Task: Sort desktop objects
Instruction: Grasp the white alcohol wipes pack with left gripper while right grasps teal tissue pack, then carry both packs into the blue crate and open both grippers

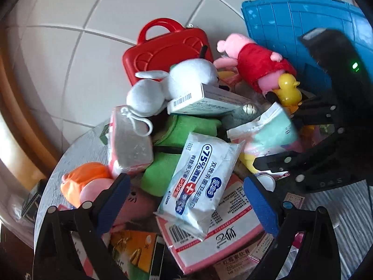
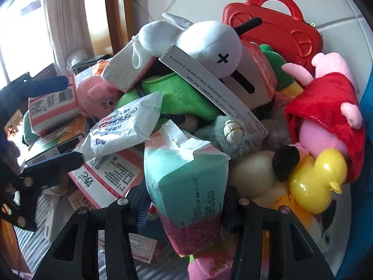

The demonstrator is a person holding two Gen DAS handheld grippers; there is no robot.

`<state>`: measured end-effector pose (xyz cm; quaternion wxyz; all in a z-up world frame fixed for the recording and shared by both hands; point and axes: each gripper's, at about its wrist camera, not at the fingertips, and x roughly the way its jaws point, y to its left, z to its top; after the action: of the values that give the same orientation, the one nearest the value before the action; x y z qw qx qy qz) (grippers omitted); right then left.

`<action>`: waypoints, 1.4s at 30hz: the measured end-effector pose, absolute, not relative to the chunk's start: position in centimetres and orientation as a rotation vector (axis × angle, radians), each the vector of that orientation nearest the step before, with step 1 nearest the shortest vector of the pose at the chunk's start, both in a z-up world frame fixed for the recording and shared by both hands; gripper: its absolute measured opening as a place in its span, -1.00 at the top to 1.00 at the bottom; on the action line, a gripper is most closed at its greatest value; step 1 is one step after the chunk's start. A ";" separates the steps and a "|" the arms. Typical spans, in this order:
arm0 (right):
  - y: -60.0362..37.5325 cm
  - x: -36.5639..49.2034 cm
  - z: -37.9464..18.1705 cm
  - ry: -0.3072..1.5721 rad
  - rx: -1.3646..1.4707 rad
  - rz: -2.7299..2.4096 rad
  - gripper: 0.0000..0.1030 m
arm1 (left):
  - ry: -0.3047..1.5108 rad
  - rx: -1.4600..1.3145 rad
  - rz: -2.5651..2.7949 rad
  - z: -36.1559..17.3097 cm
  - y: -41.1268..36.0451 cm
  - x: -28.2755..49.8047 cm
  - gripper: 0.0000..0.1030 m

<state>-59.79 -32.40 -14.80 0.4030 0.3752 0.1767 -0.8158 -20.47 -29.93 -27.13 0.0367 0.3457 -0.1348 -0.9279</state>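
Note:
A heap of toys and packs covers a round table. My left gripper point(image 1: 188, 200) is open, its blue-padded fingers on either side of a white pack of alcohol wipes point(image 1: 200, 182) that lies on a pink tissue pack point(image 1: 223, 235). My right gripper point(image 2: 186, 207) is shut on a mint-green and pink tissue pack point(image 2: 186, 186); this pack also shows in the left wrist view point(image 1: 268, 133), with the right gripper point(image 1: 291, 137) on it. The wipes pack also shows in the right wrist view point(image 2: 126, 126).
The pile holds a white plush rabbit point(image 1: 167, 84), a pink pig plush in a red dress point(image 1: 254, 60), a yellow duck point(image 1: 289, 88), a green plush point(image 1: 172, 149), a red toy case point(image 1: 167, 49) and a long white box point(image 1: 205, 100). A blue crate point(image 1: 291, 28) stands behind on the right.

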 end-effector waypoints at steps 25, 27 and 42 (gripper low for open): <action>-30.7 -55.8 -8.2 0.234 0.855 -2.206 0.12 | -0.272 0.995 -2.869 -22.7 -30.7 -19.2 0.44; -30.3 -54.6 -6.3 0.218 0.817 -2.234 0.12 | -0.266 0.939 -2.890 -20.8 -30.4 -18.8 0.44; -23.2 -45.2 8.3 0.139 0.535 -2.550 0.12 | -0.227 0.601 -3.037 -6.9 -24.1 -16.6 0.44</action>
<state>-45.23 -23.21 8.27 0.2631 0.1980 0.0513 -0.9429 -16.63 -24.11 -6.90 0.0187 0.1937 -0.0731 -0.9782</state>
